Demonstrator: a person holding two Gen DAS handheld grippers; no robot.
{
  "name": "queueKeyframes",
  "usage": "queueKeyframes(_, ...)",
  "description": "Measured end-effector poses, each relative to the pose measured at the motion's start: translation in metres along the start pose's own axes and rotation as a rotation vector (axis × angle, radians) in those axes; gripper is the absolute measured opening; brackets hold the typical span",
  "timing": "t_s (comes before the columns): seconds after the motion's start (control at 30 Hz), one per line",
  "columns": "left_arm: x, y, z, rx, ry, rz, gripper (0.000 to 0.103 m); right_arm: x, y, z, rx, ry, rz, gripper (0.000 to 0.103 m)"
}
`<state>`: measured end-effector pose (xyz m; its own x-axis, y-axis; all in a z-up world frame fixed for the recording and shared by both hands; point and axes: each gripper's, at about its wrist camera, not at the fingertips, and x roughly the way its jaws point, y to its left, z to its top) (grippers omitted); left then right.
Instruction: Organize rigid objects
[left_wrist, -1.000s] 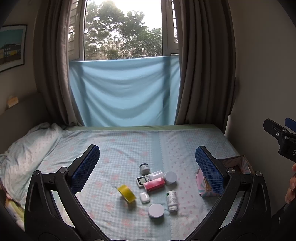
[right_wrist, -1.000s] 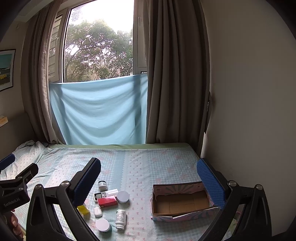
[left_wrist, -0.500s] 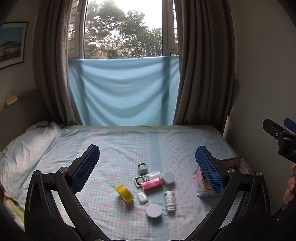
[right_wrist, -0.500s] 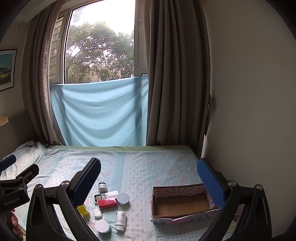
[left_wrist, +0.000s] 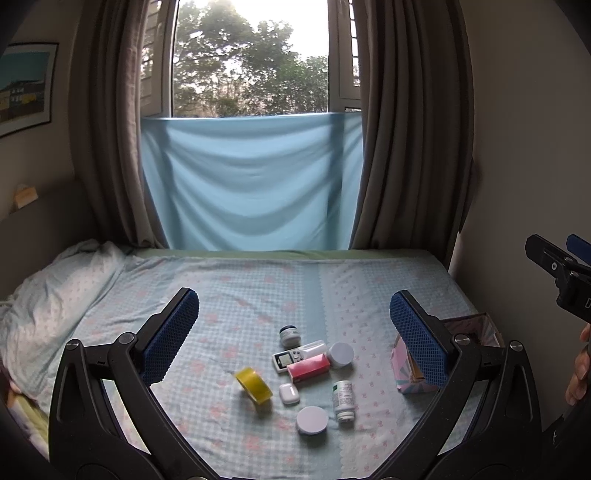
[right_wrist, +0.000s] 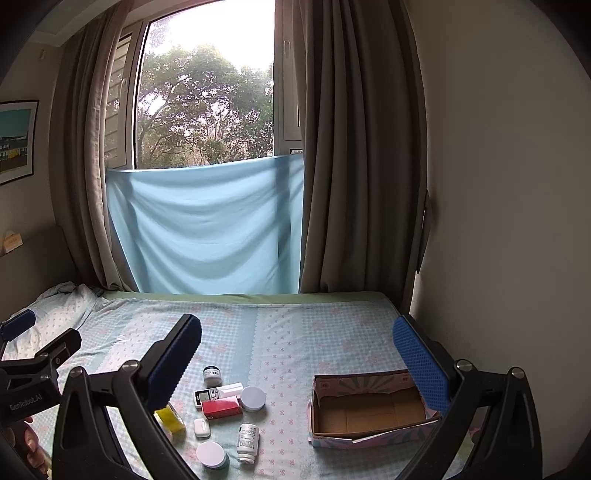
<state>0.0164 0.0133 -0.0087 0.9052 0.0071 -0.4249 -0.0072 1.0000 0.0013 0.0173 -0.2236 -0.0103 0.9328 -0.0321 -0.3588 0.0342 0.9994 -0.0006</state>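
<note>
Left wrist view shows my left gripper (left_wrist: 293, 321) with its jaws spread wide and nothing between them, hanging above the bed (left_wrist: 240, 280). My right gripper (right_wrist: 297, 354) is just as wide apart and just as empty.

The things I have to sort lie in a tight cluster on the bedsheet, near me: a yellow tape roll (left_wrist: 254, 384) standing on its edge at the left, a small white case (left_wrist: 289, 393), a red box (left_wrist: 308, 367) touching a white remote (left_wrist: 299, 355), a small dark-lidded jar (left_wrist: 289, 335) at the far end, two round white lids (left_wrist: 340, 354) (left_wrist: 312, 420) and a white pill bottle (left_wrist: 343, 400) lying on its side. The open cardboard box (right_wrist: 369, 406) sits well to the right of them, empty as far as I can see.

What worries me is the crowding. If I come down on the red box, I think a finger could shove the remote or the lid beside it. The tape roll and the pill bottle look ready to roll on the soft sheet at the slightest nudge. The mattress will probably give under pressure, so the flat lids may be hard to pinch. The cardboard box looks light; a careless drop against its wall could tip or slide it.
</note>
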Motion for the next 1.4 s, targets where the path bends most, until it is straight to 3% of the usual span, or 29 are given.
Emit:
queueKeyframes(0.37,0.014,0.014,0.002,0.010,0.018,-0.001,0.103,0.010,0.013,0.001,0.000,0.004,0.003,0.103)
queueKeyframes(0.6,0.055,0.046,-0.001,-0.015,0.162,0.024,0.103,0.041,0.032,-0.001,0.020,0.083,0.036,0.103)
queueKeyframes(0.7,0.080,0.066,-0.009,-0.038,0.241,0.032,0.103,0.065,0.043,-0.006,0.031,0.151,0.057,0.103)
queueKeyframes(0.93,0.165,0.106,-0.046,-0.090,0.466,0.039,0.103,0.146,0.066,-0.041,0.071,0.401,0.090,0.103)
queueKeyframes(1.23,0.292,0.131,-0.125,-0.197,0.763,0.029,0.103,0.256,0.104,-0.133,0.013,0.710,0.098,0.103)
queueKeyframes(1.4,0.347,0.137,-0.175,-0.295,0.900,0.049,0.103,0.306,0.106,-0.198,0.017,0.901,0.076,0.103)
